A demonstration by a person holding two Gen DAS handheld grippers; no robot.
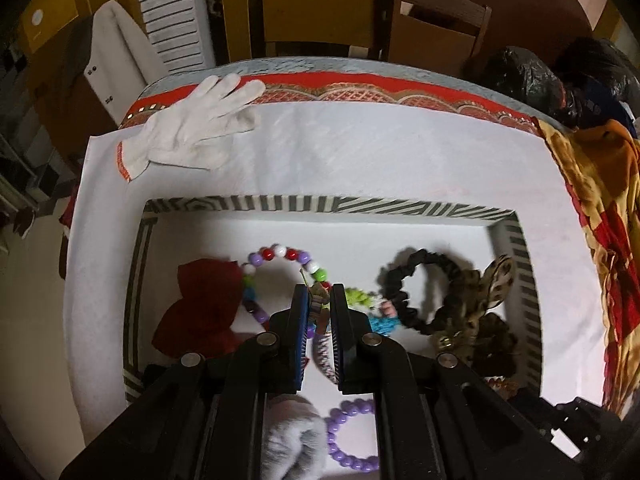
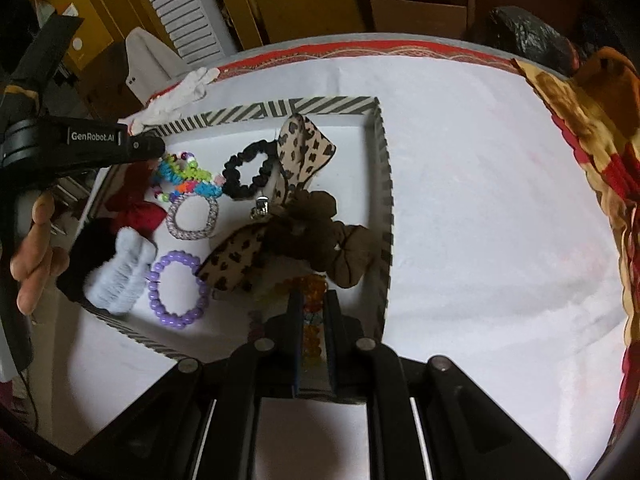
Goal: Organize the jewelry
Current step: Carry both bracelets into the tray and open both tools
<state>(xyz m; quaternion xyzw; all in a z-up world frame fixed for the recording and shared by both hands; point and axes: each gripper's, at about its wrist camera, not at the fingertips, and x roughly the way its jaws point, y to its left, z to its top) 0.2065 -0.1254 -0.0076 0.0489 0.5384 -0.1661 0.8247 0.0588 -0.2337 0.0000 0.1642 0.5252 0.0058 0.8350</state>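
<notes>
A striped-rim tray holds hair ties and bracelets. My left gripper is nearly shut on a small brown beaded piece over the tray, beside the multicolour bead bracelet. It also shows in the right wrist view, at the tray's far left. My right gripper is nearly shut on an orange bead bracelet at the tray's near edge. A purple bead bracelet, black scrunchie, leopard bow, brown scrunchie and red bow lie inside.
A white glove lies on the white cloth beyond the tray. A red and yellow patterned cloth hangs over the table's right edge. Wooden chairs and black bags stand behind the table.
</notes>
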